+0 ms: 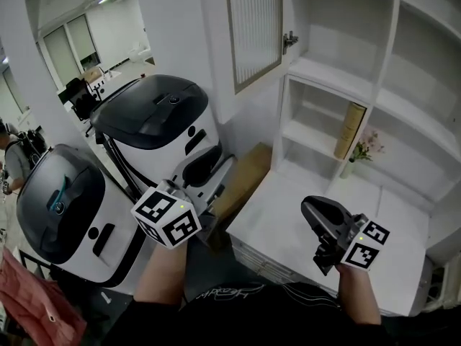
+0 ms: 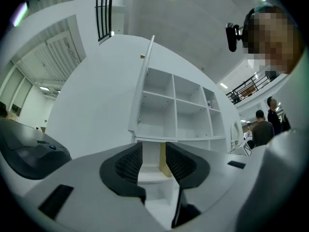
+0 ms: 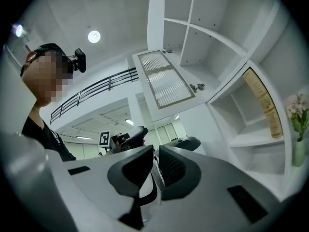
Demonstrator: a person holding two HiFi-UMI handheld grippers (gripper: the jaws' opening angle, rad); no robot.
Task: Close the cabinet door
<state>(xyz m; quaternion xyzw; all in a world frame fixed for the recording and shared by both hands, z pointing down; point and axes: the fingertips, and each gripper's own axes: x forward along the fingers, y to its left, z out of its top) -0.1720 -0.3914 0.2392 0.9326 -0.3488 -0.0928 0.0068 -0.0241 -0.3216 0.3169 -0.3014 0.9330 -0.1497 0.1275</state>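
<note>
Left claw (image 2: 154,161) hangs half open and empty, and right claw (image 3: 156,166) is open only a crack and also empty, both held low before the cabinet (image 1: 392,49). Its door (image 1: 256,27), a ribbed-glass panel at the upper left, stands swung wide toward the room, well apart from either claw. Closing appears not yet begun: the whole swing shut is left, and neither claw touches the panel or the latch (image 1: 289,40) on its edge. No brand or label can be read. The only markings are square black-and-white codes on each cube (image 1: 166,216) and a script on the person's black shirt (image 1: 230,292), too blurred to read.
</note>
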